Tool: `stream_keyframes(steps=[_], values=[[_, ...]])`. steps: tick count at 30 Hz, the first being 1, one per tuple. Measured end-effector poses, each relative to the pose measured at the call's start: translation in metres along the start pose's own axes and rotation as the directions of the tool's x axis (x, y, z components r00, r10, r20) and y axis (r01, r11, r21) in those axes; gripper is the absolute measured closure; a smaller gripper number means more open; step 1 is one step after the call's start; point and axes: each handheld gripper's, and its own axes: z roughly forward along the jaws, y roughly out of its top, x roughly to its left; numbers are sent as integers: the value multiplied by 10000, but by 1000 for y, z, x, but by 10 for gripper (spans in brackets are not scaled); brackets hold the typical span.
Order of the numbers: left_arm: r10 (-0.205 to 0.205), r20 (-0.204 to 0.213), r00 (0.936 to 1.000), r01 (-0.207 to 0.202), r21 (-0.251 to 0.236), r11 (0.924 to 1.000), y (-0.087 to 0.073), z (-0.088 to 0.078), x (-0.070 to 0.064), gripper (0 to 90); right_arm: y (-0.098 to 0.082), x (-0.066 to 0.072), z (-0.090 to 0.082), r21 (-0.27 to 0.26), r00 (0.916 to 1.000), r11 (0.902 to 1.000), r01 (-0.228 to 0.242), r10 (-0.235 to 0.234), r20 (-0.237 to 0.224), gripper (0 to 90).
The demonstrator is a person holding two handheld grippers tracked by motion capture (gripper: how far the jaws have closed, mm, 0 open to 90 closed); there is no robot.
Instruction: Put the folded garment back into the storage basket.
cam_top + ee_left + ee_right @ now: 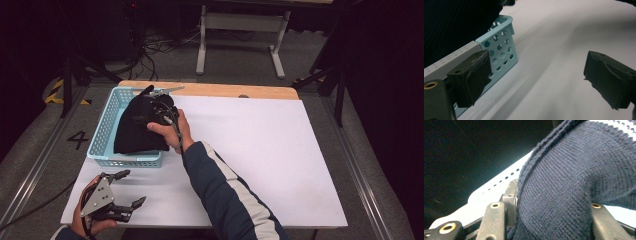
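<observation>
Garment, dark and knitted [135, 127], lies heaped in a light blue perforated basket [102, 127] at the table's [260, 160] far left in the high view, spilling over the basket's near right rim. The right gripper [162, 111] sits on top of the heap, clamped into the cloth. The left gripper [131, 189] rests near the table's front left corner, jaws spread wide and holding nothing.

In the left gripper view, its two pads stand well apart over bare table, with the basket corner [500, 47] just beside the left pad.

In the right gripper view, navy knit with a white stripe [564, 195] bulges between the jaws, pinched tight.

Judged risks: the light basket may lift or slide with the cloth if fabric snags its holes, since nothing steadies it. The bunched pinch may also slip, dropping the garment half out.
</observation>
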Motion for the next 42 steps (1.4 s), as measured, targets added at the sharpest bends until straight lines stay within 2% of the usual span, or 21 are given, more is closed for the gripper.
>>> stream_keyframes(steps=[6,7,9,12,14,18,21,22,24,26,29,32,33,38,39,42], values=[[-59,54,10000,58,13,10000,0,2,0,88,-5,3,15,333,9996,9991,-261,260,58,543],[-75,82,9999,75,52,10000,0,3,0,88,-6,4,18,448,9996,9987,-249,244,130,537],[-81,137,9999,80,95,9999,0,4,-1,89,-7,7,26,891,9979,9953,-381,332,560,526],[-66,148,9999,65,103,9999,-1,3,-1,88,-7,6,29,1117,9945,9908,-764,676,803,496],[-121,124,9998,120,77,9999,-1,2,0,88,-6,6,29,1206,9945,9900,-732,634,830,484],[-34,176,9998,31,138,9999,-1,3,-2,88,-7,6,31,1705,9946,9838,-559,399,959,418],[-45,197,9998,40,206,9998,-1,4,-2,88,-10,6,32,2421,9904,9702,-82,-255,1357,398],[-55,185,9998,52,204,9998,-1,4,-2,88,-12,5,30,2667,9872,9636,195,-608,1473,398],[-98,194,9998,95,170,9998,-1,4,-2,88,-12,4,29,2677,9860,9632,234,-665,1531,396],[-103,186,9998,99,187,9998,-1,4,-3,88,-12,1,22,2483,9851,9685,184,-600,1610,395],[-43,224,9997,38,239,9997,-1,3,-2,88,-12,-1,15,2287,9812,9724,462,-871,1724,407],[-76,282,9996,68,292,9996,-2,3,-2,90,-15,-2,10,2362,9798,9692,696,-1109,1665,395],[-81,296,9995,73,286,9996,-2,3,-2,90,-18,-2,9,2436,9766,9660,862,-1303,1711,389],[-100,248,9996,91,364,9993,-3,4,-1,89,-21,-4,3,2211,9787,9706,947,-1314,1575,384],[-103,234,9997,94,378,9992,-3,4,-1,90,-20,-4,-1,2039,9760,9735,1035,-1389,1676,355],[-95,225,9997,85,432,9990,-3,4,-2,91,-19,-3,-7,1966,9745,9738,1141,-1482,1684,315]])
